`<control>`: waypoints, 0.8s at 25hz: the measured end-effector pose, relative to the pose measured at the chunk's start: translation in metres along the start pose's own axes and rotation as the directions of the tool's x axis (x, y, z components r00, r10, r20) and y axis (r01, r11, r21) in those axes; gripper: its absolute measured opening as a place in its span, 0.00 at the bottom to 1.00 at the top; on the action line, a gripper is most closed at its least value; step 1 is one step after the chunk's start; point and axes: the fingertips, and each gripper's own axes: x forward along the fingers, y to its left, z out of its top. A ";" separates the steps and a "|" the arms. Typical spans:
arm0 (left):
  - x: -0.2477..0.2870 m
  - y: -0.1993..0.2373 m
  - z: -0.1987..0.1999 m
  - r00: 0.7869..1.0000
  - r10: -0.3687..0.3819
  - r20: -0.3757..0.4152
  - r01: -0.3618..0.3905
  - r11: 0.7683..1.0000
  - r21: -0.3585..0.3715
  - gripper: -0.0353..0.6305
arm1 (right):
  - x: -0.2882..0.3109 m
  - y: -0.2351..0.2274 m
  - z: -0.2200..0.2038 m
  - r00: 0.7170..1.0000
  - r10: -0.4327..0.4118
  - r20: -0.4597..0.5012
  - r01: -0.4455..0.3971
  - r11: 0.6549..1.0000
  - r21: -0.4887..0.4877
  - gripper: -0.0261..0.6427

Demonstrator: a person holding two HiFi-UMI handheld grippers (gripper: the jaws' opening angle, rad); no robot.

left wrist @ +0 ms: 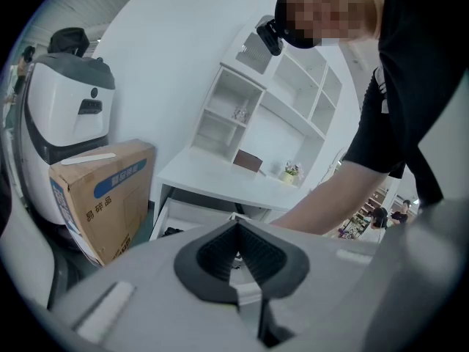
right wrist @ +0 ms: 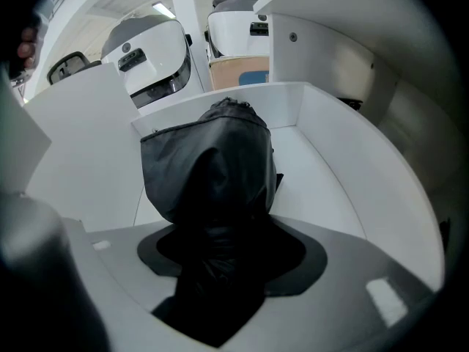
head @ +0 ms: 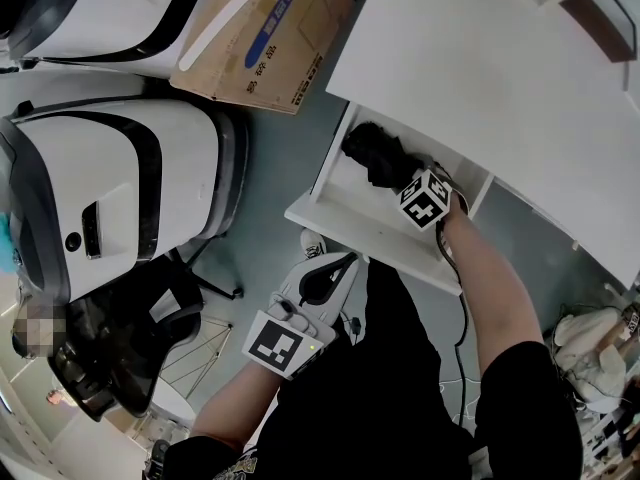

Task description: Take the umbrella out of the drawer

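A black folded umbrella (head: 378, 156) lies in the open white drawer (head: 360, 233) under the desk top. My right gripper (head: 402, 180) reaches into the drawer and is shut on the umbrella (right wrist: 209, 174), whose dark fabric fills the space between the jaws (right wrist: 212, 270). The drawer's white walls (right wrist: 330, 145) curve around it. My left gripper (head: 335, 268) hangs in front of the drawer near my body, shut with nothing in it. In the left gripper view its pads (left wrist: 238, 259) meet, and the drawer (left wrist: 172, 215) shows beyond them.
The white desk top (head: 480, 68) overhangs the drawer. A cardboard box (head: 270, 33) stands on the floor to the left, next to large white machines (head: 110, 188). A black chair (head: 120, 358) is at lower left. A white shelf unit (left wrist: 271, 116) stands on the desk.
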 end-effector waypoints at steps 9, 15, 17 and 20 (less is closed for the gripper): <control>-0.021 0.003 0.004 1.000 0.024 0.007 -0.024 0.999 -0.022 0.05 | -0.038 0.012 0.013 0.998 0.007 0.066 -0.006 1.000 -0.003 0.46; -0.035 -0.002 0.017 0.999 0.038 0.037 -0.038 0.999 -0.005 0.05 | -0.093 0.021 0.040 0.984 -0.005 0.178 0.010 1.000 -0.025 0.46; -0.040 -0.004 0.023 0.998 0.042 0.045 -0.042 0.999 0.007 0.05 | -0.113 0.024 0.049 0.976 -0.016 0.216 0.023 0.999 -0.029 0.46; -0.049 -0.006 0.029 0.998 0.045 0.054 -0.046 0.999 0.022 0.05 | -0.144 0.029 0.061 0.963 -0.040 0.266 0.045 0.999 -0.014 0.46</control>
